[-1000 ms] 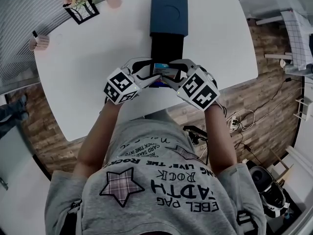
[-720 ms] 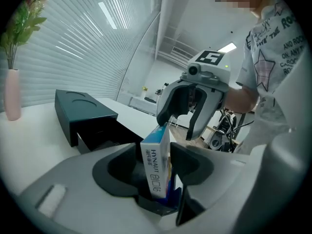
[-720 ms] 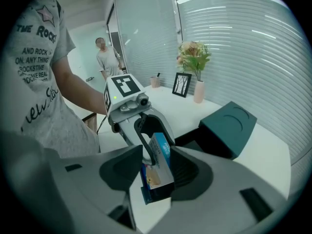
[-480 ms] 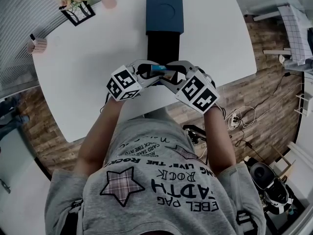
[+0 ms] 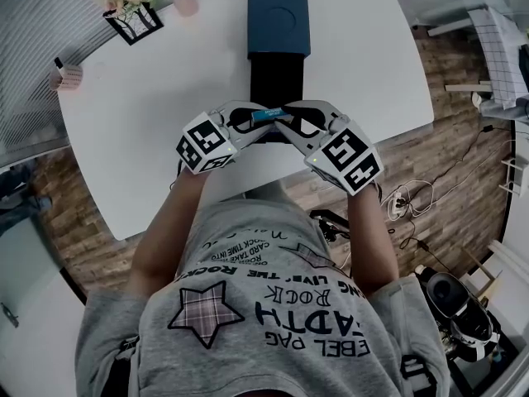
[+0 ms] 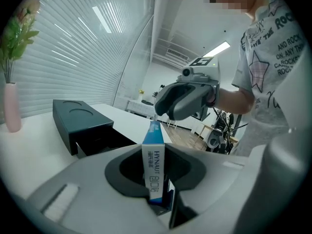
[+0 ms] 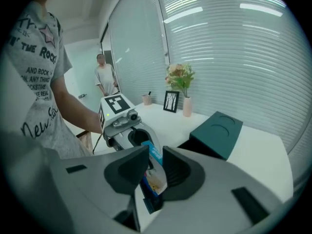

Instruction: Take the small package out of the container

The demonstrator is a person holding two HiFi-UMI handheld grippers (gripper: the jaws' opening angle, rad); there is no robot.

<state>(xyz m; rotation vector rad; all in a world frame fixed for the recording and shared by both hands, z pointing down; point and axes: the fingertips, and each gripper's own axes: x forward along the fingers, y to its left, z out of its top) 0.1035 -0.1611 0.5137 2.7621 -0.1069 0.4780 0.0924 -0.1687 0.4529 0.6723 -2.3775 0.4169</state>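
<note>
— What did we have before us?
— A white worktop (image 5: 124, 131). On it lay the dark container (image 5: 278, 11), a flat box with two round dents in its lid. Its black inner tray (image 5: 278, 77) was slid out toward us.
— Anything beside it?
— To the left of the container's far end stood a pink vase of flowers (image 5: 183, 0) and a black picture frame (image 5: 134, 21), well apart from it.
— And the claws?
— We held both just on our side of the container's open tray, tips facing each other. The left claw (image 5: 254, 125) had just been closing. Its jaws pinched one end of the small package (image 5: 269, 114), which stood edge-on between them. The right claw (image 5: 289, 125) had just been closing too, and it pinched the other end, with the package tilted between its jaws.
— So where was the package?
— Out of the container, in the air just in front of the tray's mouth, bridging our two claws. It was a slim blue and white carton.
</note>
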